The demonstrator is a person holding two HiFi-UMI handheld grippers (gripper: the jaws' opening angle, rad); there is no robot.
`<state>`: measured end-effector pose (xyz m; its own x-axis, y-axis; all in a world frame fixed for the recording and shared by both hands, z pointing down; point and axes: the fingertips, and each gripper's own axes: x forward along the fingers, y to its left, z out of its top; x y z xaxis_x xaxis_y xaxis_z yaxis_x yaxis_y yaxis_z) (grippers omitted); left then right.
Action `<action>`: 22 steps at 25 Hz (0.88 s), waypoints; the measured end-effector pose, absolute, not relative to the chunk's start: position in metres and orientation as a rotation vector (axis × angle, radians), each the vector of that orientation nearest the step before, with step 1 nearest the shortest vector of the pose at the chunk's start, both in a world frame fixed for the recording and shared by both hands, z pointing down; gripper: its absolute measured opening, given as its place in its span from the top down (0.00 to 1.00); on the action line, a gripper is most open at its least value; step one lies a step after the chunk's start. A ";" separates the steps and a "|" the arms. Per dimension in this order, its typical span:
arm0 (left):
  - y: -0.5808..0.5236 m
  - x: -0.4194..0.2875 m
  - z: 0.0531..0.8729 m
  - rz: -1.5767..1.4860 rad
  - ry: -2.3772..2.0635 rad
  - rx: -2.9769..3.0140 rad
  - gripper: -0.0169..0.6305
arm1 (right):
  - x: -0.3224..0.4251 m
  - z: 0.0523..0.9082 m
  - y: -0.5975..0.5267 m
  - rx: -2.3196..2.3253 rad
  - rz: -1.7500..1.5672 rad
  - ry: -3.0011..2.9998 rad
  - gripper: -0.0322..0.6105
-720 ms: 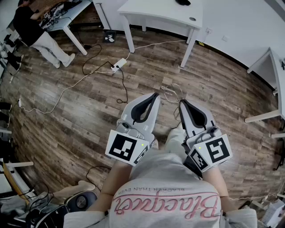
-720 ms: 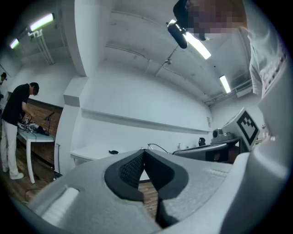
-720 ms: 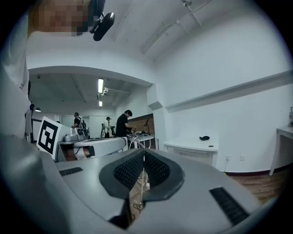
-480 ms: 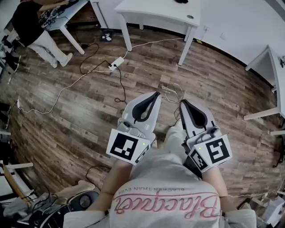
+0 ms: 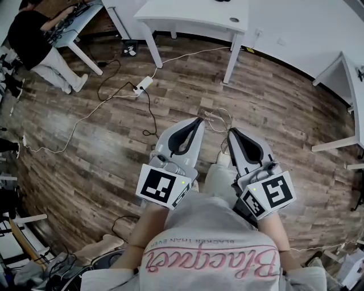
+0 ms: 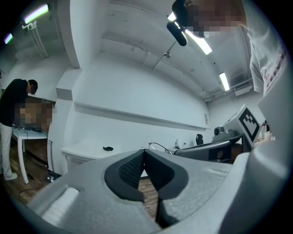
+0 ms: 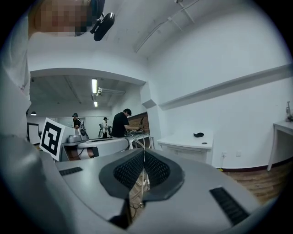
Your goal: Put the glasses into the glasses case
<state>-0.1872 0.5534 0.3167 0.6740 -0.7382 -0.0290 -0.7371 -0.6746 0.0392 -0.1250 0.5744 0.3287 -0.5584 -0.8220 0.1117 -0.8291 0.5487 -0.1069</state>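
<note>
Both grippers point forward over a wooden floor in the head view. My left gripper has its jaws pressed together with nothing between them, as the left gripper view also shows. The right gripper is likewise shut and empty, and the same is seen in the right gripper view. A small dark object lies on a white table ahead, also visible in the right gripper view; it is too small to tell what it is. I see no glasses or glasses case that I can name.
A white table stands ahead. A power strip and long cables cross the floor, and a wire tangle lies by the gripper tips. A person works at a desk far left. Another white table is at right.
The head view has shifted: the table, power strip and person sit further left and up in the picture. Both grippers stay shut in the same pose.
</note>
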 end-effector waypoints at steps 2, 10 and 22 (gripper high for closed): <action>0.538 -0.174 0.317 -0.057 -1.255 2.851 0.97 | -0.113 0.330 0.559 1.445 0.232 -2.716 0.93; 0.471 -0.112 0.314 -0.008 -1.267 2.878 0.97 | -0.055 0.327 0.490 1.425 0.230 -2.711 0.93; 0.391 -0.030 0.304 -0.034 -1.327 2.844 0.97 | 0.025 0.319 0.408 1.346 0.220 -2.733 0.93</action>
<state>-0.0300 0.3912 0.3042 0.6423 -0.7662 -0.0182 -0.7661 -0.6425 0.0124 0.0253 0.4077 0.3185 -0.6087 -0.7807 0.1416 -0.7933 0.6021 -0.0902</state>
